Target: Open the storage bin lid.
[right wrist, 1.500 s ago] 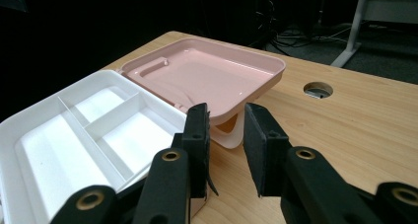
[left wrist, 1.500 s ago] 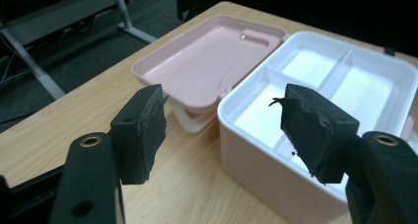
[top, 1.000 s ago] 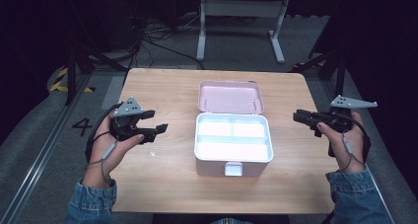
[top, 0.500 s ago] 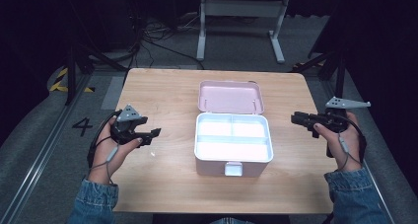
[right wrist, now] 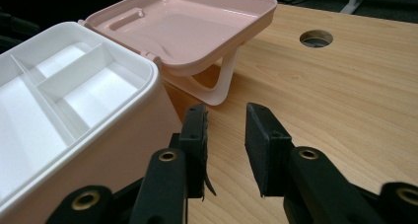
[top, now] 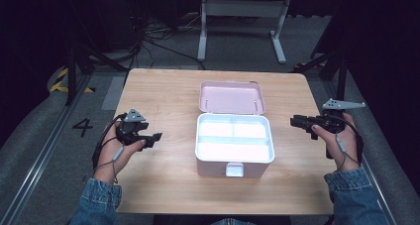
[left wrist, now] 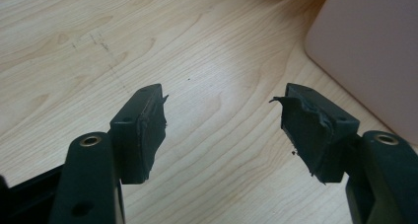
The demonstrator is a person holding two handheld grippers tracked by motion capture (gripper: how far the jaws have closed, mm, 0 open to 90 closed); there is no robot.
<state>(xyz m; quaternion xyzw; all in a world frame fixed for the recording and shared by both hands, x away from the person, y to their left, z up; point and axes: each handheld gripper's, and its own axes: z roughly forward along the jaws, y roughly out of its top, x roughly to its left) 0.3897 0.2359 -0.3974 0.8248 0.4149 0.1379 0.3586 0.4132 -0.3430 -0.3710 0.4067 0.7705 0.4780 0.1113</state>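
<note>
High view: pink box [top: 233, 163] sits mid-table [top: 163, 91], lid [top: 232, 97] flipped open flat at 12 o'clock of the base, white divided tray [top: 234, 138] seated inside, looks empty. Left gripper [top: 154, 137] at 9 o'clock of the box, low over the wood, well apart from it. Right gripper [top: 295, 121] at 3 o'clock, near the box's side, not touching.

Left gripper view: jaws wide, nothing between them, bare wood below; pink box wall [left wrist: 369, 51] at 2 o'clock.

Right gripper view: jaws partly open with a narrow gap, have just been opening a little, nothing between them. Box corner and tray [right wrist: 64, 95] at 10 o'clock, lid [right wrist: 187, 26] at 12, its white handle [right wrist: 222, 81] hanging below it, cable hole [right wrist: 316, 38] at 1 o'clock.

Step, my read: approach stage, both tools flanking the open box, no contact yet. Next move likely calls for closing in on the box from both sides, either to shut the lid or lift the tray; can't tell which.
</note>
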